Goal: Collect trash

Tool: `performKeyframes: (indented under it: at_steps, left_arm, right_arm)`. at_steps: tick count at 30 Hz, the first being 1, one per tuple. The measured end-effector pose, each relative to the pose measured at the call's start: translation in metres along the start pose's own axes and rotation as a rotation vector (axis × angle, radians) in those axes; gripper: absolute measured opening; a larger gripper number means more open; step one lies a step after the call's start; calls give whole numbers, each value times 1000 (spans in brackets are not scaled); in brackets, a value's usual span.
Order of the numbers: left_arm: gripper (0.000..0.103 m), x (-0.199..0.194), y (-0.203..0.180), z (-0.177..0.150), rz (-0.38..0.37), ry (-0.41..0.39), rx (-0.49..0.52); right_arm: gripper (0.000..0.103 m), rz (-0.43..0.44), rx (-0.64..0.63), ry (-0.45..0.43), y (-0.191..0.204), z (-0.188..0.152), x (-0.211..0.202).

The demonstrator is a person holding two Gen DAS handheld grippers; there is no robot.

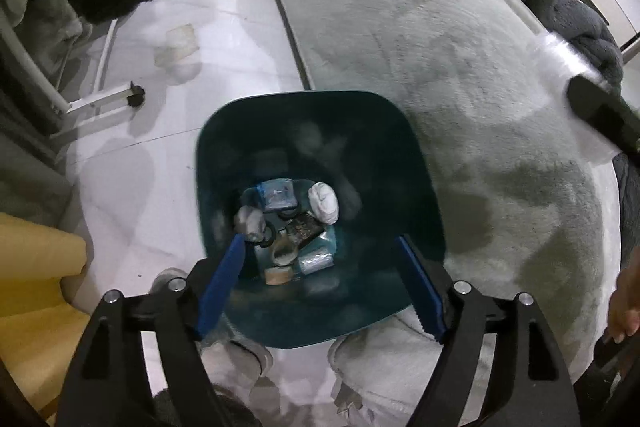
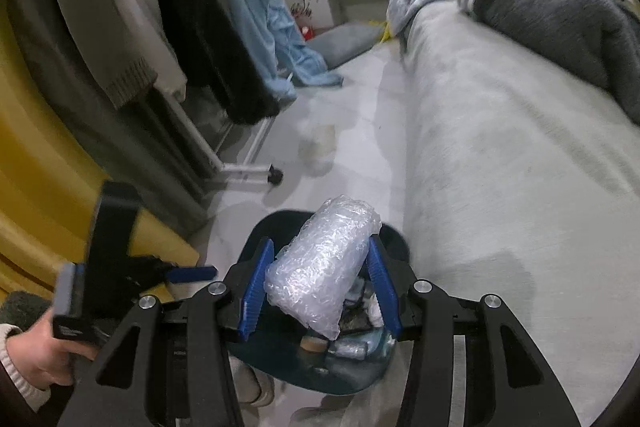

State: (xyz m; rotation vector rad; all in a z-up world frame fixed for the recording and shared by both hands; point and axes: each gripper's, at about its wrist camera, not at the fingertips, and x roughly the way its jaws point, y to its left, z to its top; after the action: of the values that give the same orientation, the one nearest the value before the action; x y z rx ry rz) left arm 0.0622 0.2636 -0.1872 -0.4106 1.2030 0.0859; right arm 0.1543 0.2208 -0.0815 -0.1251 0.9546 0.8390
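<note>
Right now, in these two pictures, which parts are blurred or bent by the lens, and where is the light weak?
Left wrist view: the lens curves the gray rug; the dark teal bin has a smeared rim and a dim inside, and the open left gripper is sharp. Right wrist view: the right gripper and its bubble wrap bundle are sharp, the hand at lower left is smeared, and the corners are black.
</note>
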Motion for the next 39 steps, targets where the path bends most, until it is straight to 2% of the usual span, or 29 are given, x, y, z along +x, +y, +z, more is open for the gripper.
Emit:
performKeyframes:
  at_steps: [8,13,18,21,23,27,33,39]
  left_arm:
    - [81,-20,20,3,33,-46,-34]
    - [84,-36,15,9,60,-101,-13]
    - [87,-51,11,14,52,-154,-9]
    - [88,-64,7,15,47,-201,-1]
    - [89,-72,1,17,46,-240,15]
    - [92,-92,-12,19,49,-333,57]
    - [94,-112,-31,20,45,-437,113]
    - [96,-135,-57,22,43,-530,143]
  right_arm:
    - [49,-8,-13,93,4,-8,40]
    - [49,-23,-51,149,12,-17,61]
    - [51,-13,-60,217,18,-28,77]
    - [58,-23,-73,244,20,-33,85]
    - [70,-23,-73,255,22,-31,89]
    - [78,-25,-58,239,22,-23,87]
    - [85,-39,-29,197,14,-10,72]
    - [89,-62,-5,104,6,-3,35]
